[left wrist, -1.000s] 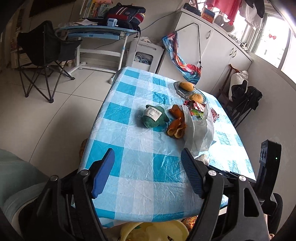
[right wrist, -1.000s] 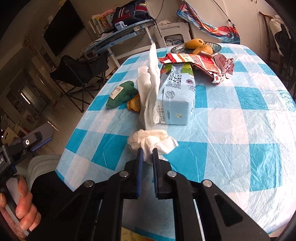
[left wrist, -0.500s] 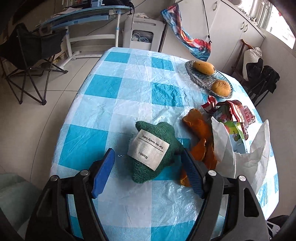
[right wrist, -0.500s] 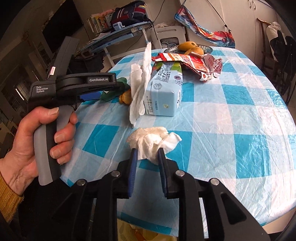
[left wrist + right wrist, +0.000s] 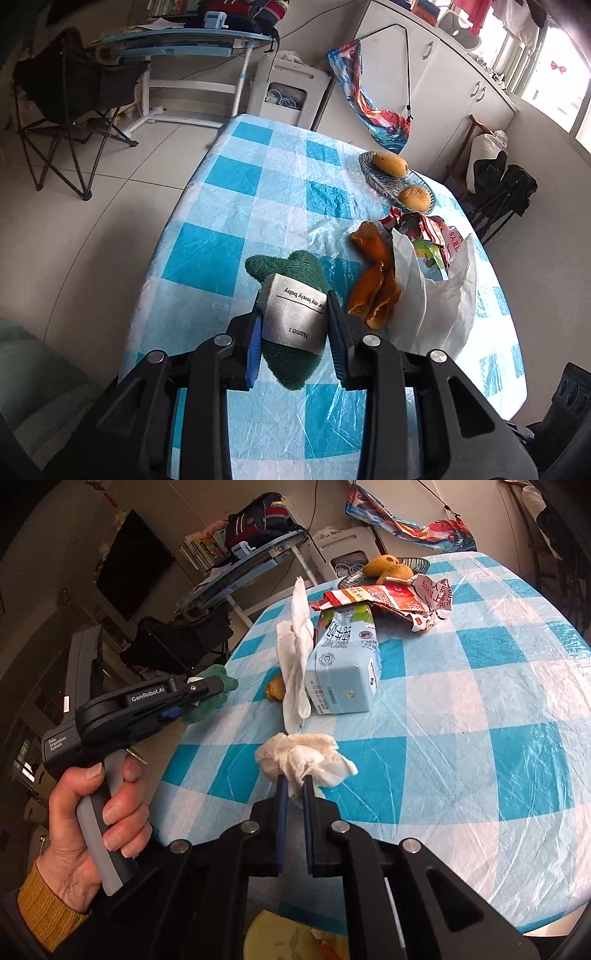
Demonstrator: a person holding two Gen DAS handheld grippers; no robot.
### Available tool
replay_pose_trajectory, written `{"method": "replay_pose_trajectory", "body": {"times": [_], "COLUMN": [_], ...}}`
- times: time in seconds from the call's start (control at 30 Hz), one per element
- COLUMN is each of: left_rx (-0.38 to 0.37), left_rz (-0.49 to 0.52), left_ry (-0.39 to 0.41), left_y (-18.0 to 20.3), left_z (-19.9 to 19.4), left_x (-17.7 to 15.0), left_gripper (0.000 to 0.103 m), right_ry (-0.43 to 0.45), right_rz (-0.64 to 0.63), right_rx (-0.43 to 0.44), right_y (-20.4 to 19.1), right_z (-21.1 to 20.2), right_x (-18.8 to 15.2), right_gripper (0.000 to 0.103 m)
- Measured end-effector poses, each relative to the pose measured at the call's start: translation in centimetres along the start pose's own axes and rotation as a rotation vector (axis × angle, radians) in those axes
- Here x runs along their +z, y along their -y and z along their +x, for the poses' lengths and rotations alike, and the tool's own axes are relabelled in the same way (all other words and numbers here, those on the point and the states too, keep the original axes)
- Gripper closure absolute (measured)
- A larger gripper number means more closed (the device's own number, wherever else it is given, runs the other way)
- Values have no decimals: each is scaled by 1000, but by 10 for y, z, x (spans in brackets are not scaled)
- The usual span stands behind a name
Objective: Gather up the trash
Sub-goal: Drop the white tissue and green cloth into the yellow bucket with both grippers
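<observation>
My left gripper is shut on a green plush toy with a white name label, at the table's left side; it also shows in the right wrist view. My right gripper is shut on a crumpled white tissue near the front table edge. Orange peel lies just right of the toy. A white paper towel leans on a light-blue milk carton. A red crumpled wrapper lies behind the carton.
The table has a blue-and-white checked cloth. A glass dish with fruit stands at the far right. A yellow bin sits below the front edge. A folding chair and a desk stand on the floor beyond.
My left gripper moved forward over the table and closed on the green plush toy. My right gripper opened slightly, then closed again on the tissue and lifted it a little.
</observation>
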State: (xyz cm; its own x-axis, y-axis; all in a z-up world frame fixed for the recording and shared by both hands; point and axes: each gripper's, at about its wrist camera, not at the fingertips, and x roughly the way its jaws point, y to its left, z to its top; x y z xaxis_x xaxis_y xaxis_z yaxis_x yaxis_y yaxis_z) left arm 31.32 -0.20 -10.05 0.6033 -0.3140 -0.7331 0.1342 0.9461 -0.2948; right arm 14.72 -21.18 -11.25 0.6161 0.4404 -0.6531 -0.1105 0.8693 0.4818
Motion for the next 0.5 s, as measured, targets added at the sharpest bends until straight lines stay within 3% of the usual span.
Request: {"method": "replay_pose_trajectory", "body": {"times": [0.2, 0.5], "left_rx": [-27, -56], "left_rz": [-27, 5], "left_ry": [23, 28], "left_y": [-8, -5], "left_z": [-51, -100], "left_x": [-36, -82], "left_gripper": [73, 73], "right_ry": [41, 38], "right_rz": [-23, -95], "right_rx": [46, 57], "right_y": [-16, -37], "right_z": [-20, -52], "right_x": [4, -26], "right_gripper": [94, 94]}}
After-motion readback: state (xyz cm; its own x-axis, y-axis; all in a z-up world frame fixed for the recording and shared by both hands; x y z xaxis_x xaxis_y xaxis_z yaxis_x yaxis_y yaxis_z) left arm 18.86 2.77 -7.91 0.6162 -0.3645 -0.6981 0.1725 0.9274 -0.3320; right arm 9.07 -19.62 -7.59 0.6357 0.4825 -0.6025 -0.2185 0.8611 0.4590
